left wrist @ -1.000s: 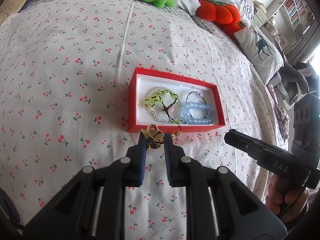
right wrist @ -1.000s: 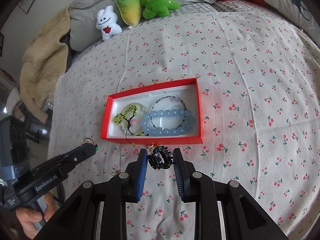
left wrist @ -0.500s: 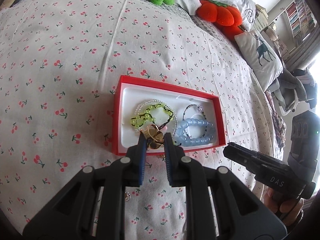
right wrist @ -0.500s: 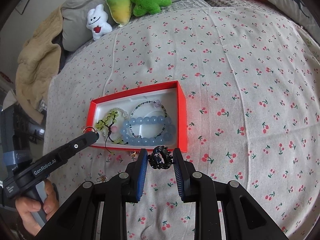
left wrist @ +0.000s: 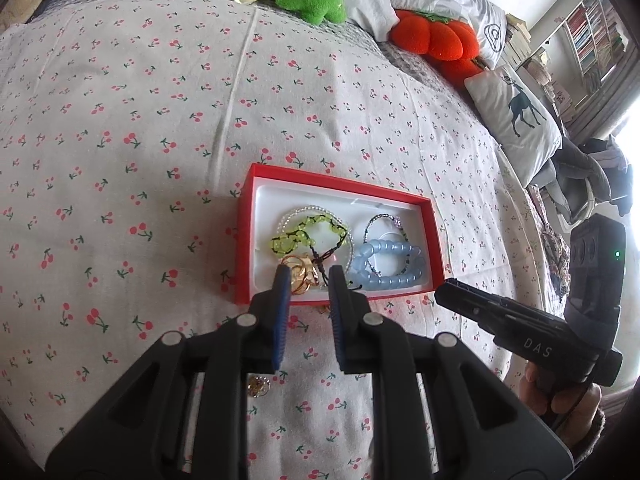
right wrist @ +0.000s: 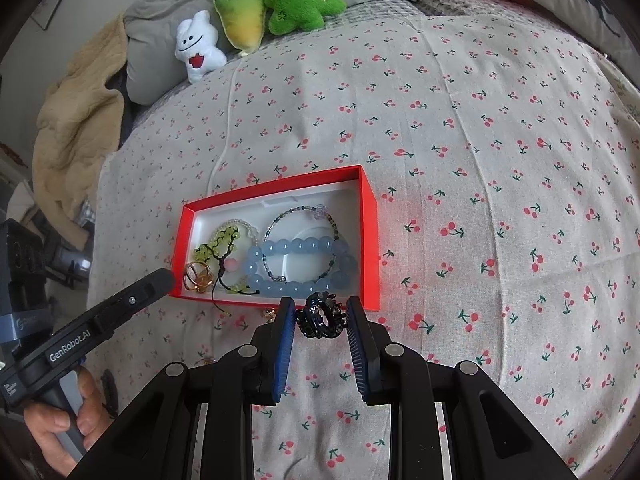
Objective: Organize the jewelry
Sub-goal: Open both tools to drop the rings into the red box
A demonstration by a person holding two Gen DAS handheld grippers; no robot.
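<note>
A red box (left wrist: 244, 240) with a white lining lies on the cherry-print bedspread; it also shows in the right wrist view (right wrist: 370, 240). It holds a green bead bracelet (left wrist: 304, 232), a blue bead bracelet (left wrist: 384, 268) and a thin dark bead bracelet (right wrist: 300, 216). My left gripper (left wrist: 306, 280) is open at the box's near left corner, and a gold ring piece (left wrist: 302, 278) lies in the box between its fingers; it also shows in the right wrist view (right wrist: 197, 276). My right gripper (right wrist: 320, 316) is shut on a black beaded ring (right wrist: 320, 316), just in front of the box's near wall.
Small gold pieces lie on the bedspread before the box (left wrist: 258, 385) (right wrist: 269, 313). Plush toys (right wrist: 240, 12), an orange plush (left wrist: 436, 40) and pillows (left wrist: 516, 116) line the far side of the bed. A beige blanket (right wrist: 76, 120) hangs at the left.
My left gripper moved forward over the box and opened, and the gold ring piece now lies in the box. My right gripper still holds the black ring near the box's front.
</note>
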